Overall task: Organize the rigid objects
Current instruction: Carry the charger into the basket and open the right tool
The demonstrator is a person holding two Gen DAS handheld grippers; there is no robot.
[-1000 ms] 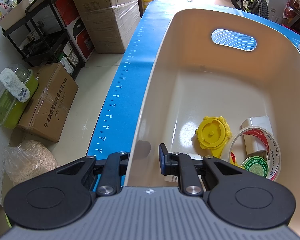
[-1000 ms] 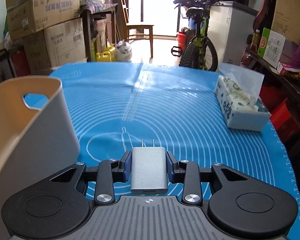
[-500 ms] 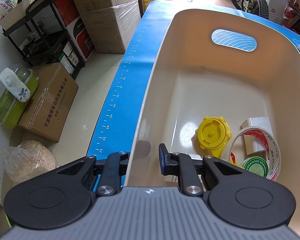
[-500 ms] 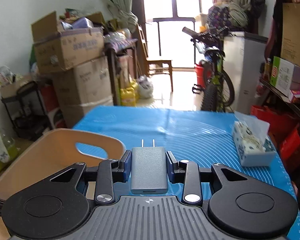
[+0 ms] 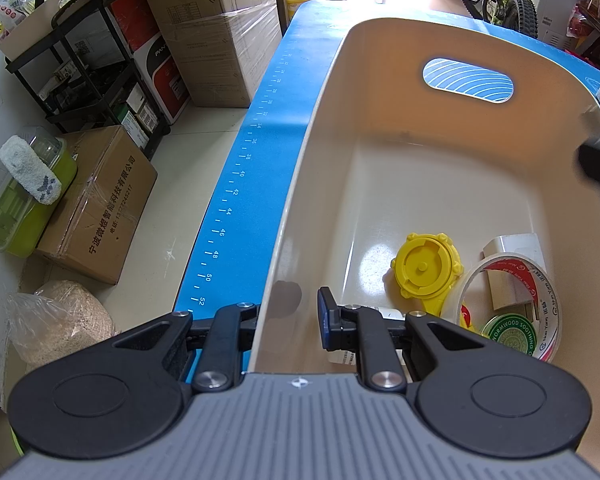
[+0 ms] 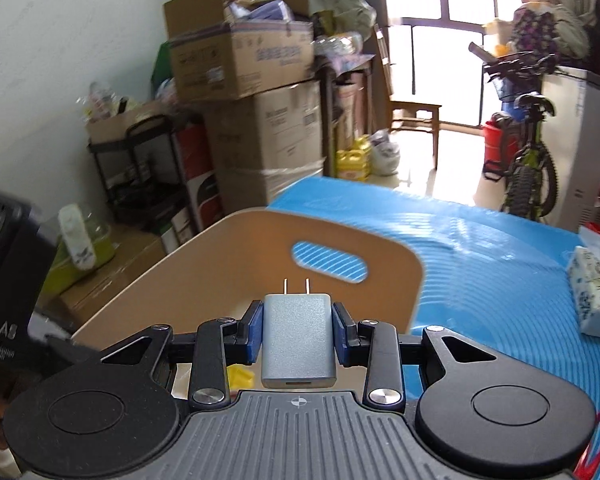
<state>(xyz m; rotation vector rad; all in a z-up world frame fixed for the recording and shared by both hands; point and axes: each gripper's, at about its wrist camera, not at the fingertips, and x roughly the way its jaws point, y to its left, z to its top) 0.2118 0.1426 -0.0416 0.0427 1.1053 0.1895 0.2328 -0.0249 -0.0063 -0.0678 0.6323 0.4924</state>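
Left claw angled steeply down, fingers drawn close and clamped astride the near wall of the cream bin, one outside, one inside. Right claw tilted gently downward, blue pads pressed on both flanks of a grey charger, prongs pointing forward.
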